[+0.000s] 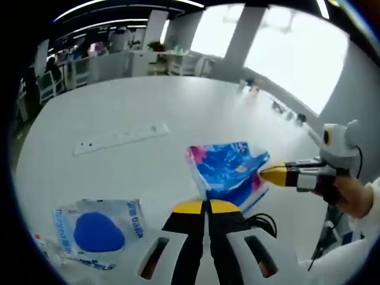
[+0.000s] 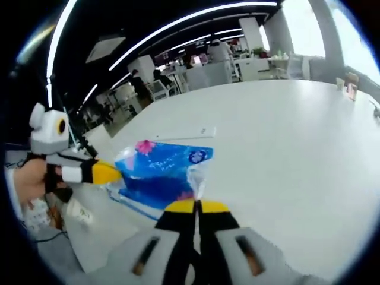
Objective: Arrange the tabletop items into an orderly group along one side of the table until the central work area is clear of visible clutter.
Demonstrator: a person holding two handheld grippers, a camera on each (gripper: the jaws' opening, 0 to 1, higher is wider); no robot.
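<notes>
Now both grippers' fingers closed on blue tissue pack [image 1: 228, 169] — stretched lengthwise between left gripper [image 1: 206, 206] and right gripper [image 2: 196, 205].

blue pack [image 1: 228, 169] between both grippers
</notes>
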